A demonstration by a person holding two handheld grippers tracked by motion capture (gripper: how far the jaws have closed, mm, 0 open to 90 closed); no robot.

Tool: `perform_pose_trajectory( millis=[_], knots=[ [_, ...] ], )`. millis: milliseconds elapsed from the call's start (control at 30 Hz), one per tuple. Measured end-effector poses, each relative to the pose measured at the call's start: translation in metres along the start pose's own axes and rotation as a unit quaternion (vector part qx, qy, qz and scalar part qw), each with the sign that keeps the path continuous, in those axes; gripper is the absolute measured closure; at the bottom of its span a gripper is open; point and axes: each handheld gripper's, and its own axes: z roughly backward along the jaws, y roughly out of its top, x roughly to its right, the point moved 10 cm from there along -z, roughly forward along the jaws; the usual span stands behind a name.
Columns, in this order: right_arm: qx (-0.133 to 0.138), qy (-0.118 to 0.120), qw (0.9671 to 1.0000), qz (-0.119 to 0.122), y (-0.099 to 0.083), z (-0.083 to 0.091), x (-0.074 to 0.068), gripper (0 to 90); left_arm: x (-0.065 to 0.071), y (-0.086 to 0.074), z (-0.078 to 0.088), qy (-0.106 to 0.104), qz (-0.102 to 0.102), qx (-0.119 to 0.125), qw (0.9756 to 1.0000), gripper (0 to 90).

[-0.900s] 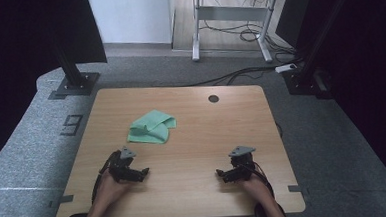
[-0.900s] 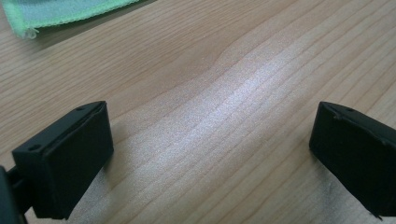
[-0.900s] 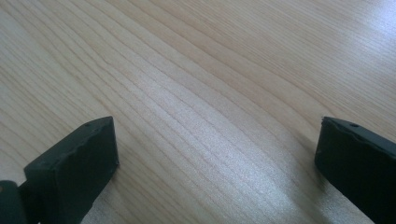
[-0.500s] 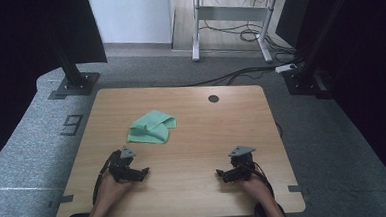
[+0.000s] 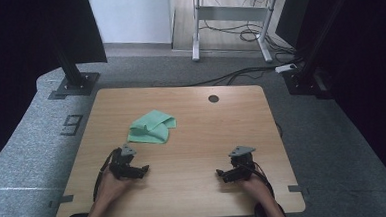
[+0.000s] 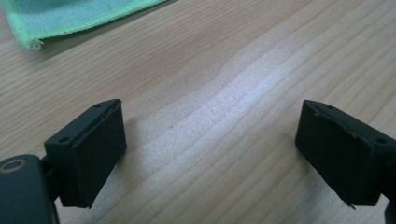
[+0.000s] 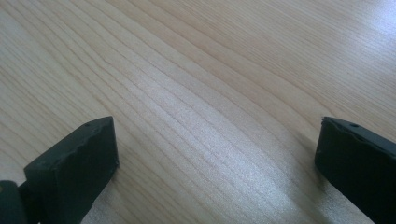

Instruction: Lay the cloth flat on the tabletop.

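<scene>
Left gripper point(image 5: 143, 169): low over the table point(image 5: 191, 118), jaws apart, nothing between them.
Green cloth point(image 5: 152, 127): folded, lying flat on the table's left half, near and just beyond the left gripper.
Right gripper point(image 5: 220, 175): low near the front right, jaws wide apart, empty.
</scene>
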Motion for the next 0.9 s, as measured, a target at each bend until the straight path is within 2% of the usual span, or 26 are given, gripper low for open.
perform_pose_trajectory(
  millis=[200,333,500,667,900],
  knots=[
    [0.0,0.0,1.0,0.0,0.0,0.0,0.0,0.0,0.003,0.012,0.002,-0.004,-0.008,0.015,0.9998,14.1],
    [0.0,0.0,1.0,0.0,0.0,0.0,0.0,0.0,0.004,0.02,0.002,0.002,-0.023,0.015,0.9996,14.7],
    [0.0,0.0,1.0,0.0,0.0,0.0,0.0,0.0,0.007,0.028,0.001,-0.004,-0.038,0.013,0.9992,16.5],
    [0.0,0.0,1.0,0.0,0.0,0.0,0.0,0.0,0.01,0.044,-0.001,-0.016,-0.038,0.024,0.9989,20.6],
    [0.0,0.0,1.0,0.0,0.0,0.0,0.0,0.0,0.012,0.068,-0.008,-0.021,-0.04,0.034,0.9984,24.0]
  ],
)
